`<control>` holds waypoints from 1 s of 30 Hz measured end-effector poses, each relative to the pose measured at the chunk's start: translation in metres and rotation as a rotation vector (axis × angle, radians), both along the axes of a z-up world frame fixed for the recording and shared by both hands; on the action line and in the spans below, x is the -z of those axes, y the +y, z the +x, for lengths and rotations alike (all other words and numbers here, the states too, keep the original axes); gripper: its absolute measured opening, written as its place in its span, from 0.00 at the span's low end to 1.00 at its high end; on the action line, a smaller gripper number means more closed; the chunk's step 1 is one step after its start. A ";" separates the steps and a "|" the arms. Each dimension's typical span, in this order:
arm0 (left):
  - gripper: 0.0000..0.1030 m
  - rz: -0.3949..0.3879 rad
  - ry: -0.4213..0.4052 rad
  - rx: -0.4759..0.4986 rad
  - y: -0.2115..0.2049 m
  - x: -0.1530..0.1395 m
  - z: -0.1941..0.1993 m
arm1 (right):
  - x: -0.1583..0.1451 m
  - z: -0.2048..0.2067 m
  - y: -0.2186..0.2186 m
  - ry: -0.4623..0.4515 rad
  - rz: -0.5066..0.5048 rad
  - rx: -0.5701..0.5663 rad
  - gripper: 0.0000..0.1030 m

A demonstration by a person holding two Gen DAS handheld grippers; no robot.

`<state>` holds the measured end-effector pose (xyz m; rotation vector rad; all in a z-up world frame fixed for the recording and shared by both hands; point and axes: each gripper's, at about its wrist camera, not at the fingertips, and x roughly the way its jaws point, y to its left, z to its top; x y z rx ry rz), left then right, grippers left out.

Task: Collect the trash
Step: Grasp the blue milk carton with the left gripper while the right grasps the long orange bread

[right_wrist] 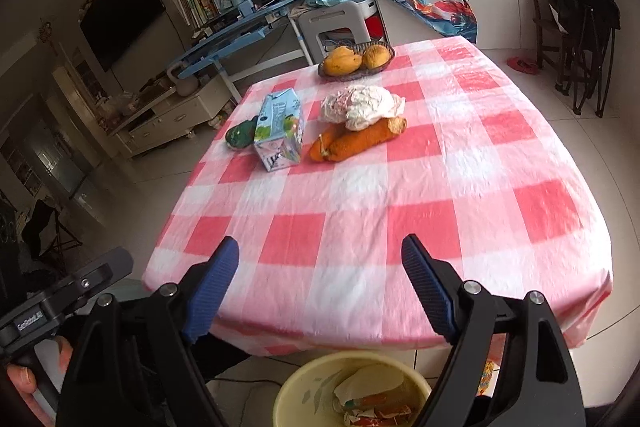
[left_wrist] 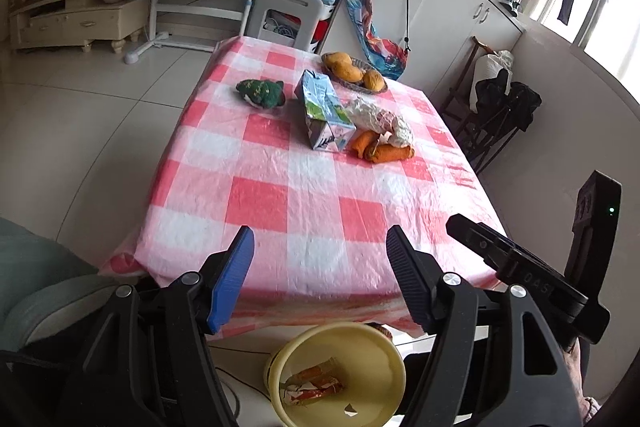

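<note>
Both tongs [left_wrist: 320,247] [right_wrist: 320,255] agape and empty, crumpled milk carton [left_wrist: 324,115] lying dented on checked cloth [left_wrist: 304,207]

Near half of table [right_wrist: 360,227] bare, edge to edge: wide free room. Far half crowded: carton [right_wrist: 279,131] upright mid-left, green lump [right_wrist: 240,135] just behind it by left edge. Carrots [right_wrist: 356,143] just right of carton, narrow gap between, crumpled bag [right_wrist: 360,107] lying on them. Fruit basket [right_wrist: 356,61] at far edge. Right edge strip clear. Bin [right_wrist: 352,387] on floor below near edge, mouth open.
</note>
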<state>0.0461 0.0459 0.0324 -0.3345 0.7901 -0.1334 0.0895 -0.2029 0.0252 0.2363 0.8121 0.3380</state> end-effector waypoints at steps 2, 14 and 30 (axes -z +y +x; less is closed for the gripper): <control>0.66 -0.004 -0.007 -0.008 0.003 -0.005 0.012 | 0.003 0.023 -0.001 0.012 -0.010 0.021 0.78; 0.67 0.045 0.008 0.027 -0.016 -0.004 0.130 | 0.033 0.130 0.006 0.073 -0.074 0.103 0.77; 0.67 0.108 0.143 0.003 -0.048 0.058 0.245 | 0.038 0.153 0.015 0.106 -0.314 -0.191 0.67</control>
